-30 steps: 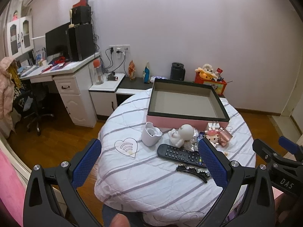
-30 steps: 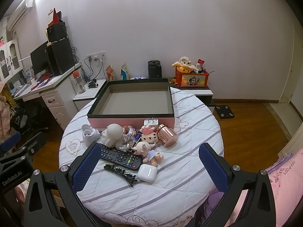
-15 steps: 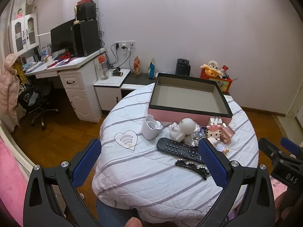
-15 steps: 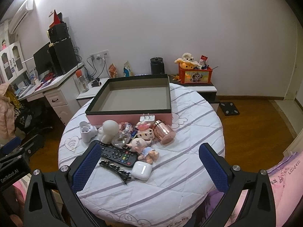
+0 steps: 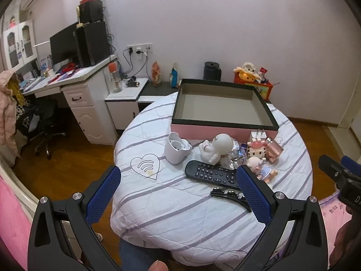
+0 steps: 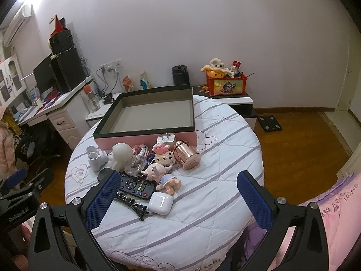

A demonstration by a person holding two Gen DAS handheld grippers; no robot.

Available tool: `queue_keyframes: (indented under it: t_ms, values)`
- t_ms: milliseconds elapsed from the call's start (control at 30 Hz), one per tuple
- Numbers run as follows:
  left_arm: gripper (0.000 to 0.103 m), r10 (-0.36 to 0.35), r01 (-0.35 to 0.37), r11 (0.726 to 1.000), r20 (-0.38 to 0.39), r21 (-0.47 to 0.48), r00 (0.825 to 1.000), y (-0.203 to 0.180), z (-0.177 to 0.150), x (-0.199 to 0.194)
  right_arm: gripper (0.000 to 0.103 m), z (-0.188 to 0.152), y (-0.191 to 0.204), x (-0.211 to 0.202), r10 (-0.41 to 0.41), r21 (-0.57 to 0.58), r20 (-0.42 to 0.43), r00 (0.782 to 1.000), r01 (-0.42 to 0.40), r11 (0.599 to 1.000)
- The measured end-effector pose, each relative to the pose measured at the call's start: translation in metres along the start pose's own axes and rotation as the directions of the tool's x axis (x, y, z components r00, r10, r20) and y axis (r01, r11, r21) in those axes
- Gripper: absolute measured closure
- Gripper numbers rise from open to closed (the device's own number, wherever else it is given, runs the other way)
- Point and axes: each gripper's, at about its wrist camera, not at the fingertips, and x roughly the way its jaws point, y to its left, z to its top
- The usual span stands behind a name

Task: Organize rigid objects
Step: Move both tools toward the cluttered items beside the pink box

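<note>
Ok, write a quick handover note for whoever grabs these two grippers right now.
Left gripper: open, empty, hovering short of the table.
Right gripper: open, empty, hovering likewise.
Pink box with dark rim: at the table's far side, nothing inside.
In front of it, clustered: black remote control, white earbud case, rose-gold metal cup, white round-headed figurine, black hair clip, small doll.
Done: nothing.
Left: everything, presumably into the box.

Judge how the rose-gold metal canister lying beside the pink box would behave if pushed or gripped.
The rose-gold canister lies on its side, so a nudge probably rolls it across the quilted cloth. Its polished, rounded wall looks slippery for the jaws. It seems rigid, unlikely to deform.
</note>
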Motion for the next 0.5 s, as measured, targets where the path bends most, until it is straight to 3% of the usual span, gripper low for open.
queue_keyframes:
  t_ms: [500]
  values:
    - [0.0,-0.031,0.031,0.999,-0.012,-0.008,0.999,0.018,0.01,0.026,0.0,0.007,0.023,0.027,-0.043,-0.038,-0.044,0.998,0.042,0.998]
